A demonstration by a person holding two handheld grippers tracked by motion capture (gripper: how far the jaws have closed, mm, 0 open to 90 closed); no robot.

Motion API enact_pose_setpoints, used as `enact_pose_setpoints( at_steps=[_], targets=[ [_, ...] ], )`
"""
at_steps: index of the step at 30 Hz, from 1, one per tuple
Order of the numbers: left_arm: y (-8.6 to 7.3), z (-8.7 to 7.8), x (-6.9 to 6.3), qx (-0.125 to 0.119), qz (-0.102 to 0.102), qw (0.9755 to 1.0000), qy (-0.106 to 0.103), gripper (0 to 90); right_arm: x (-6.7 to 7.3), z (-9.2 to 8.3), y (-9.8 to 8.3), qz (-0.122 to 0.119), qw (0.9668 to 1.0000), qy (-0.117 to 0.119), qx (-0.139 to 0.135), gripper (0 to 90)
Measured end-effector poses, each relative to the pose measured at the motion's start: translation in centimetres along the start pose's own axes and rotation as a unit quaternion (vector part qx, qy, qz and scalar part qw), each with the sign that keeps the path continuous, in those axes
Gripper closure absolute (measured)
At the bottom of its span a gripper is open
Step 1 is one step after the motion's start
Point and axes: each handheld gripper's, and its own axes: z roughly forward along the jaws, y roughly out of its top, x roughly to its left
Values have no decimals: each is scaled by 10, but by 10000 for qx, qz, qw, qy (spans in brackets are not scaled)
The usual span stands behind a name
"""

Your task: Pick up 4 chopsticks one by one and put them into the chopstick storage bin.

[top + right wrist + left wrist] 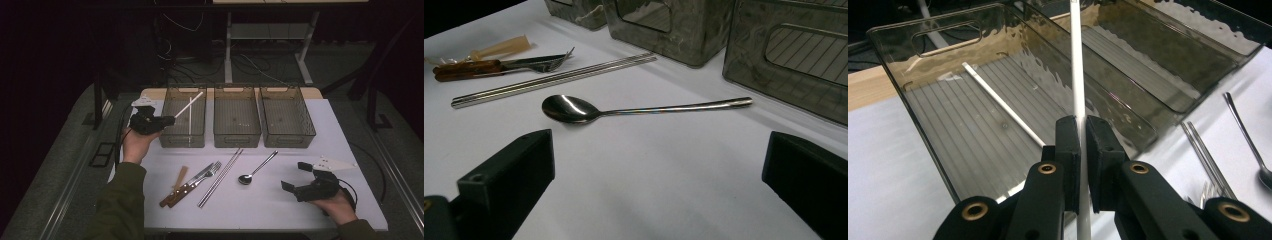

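- The left gripper (167, 120) is clenched on a white chopstick (189, 104), which slants up over the leftmost bin (166, 102). In the left gripper view the jaws pinch the stick low on its length, so most of it stands out past the pads. A thin, smooth stick held this way could pivot or slide out before it is over the bin floor.
- 1 other white chopstick (1000, 106) already lies on that bin's ribbed floor. If the held stick drops at a steep angle, it could strike the near wall, bounce, or come to rest propped across the rim instead of flat beside its mate.
- Lowering the gripper too far risks knocking the bin wall and shoving the bin against the middle bin (237, 119).
- The right gripper (299, 176) rests on the table with its jaws spread wide and nothing between them, facing the spoon (574, 108). A careless forward move could nudge the spoon into the metal chopsticks (549, 80).
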Motion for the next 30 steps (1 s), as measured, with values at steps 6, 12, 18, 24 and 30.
enact_pose_setpoints(
  at_steps=[6,12,18,24,30],
  targets=[
    [7,12,6,28,-111,9999,82,846,0,0,0,10,10000,3,-6,7],
    [15,22,11,119,-116,9996,224,846,0,0,0,16,10000,9,-22,7],
    [22,36,15,132,-176,9994,259,846,0,-1,0,32,10000,19,-37,7],
    [22,52,21,192,-292,9989,315,846,0,-2,0,43,10000,42,-49,7],
    [20,66,25,277,-406,9981,370,846,0,-2,0,49,10000,52,-68,7]
  ],
)
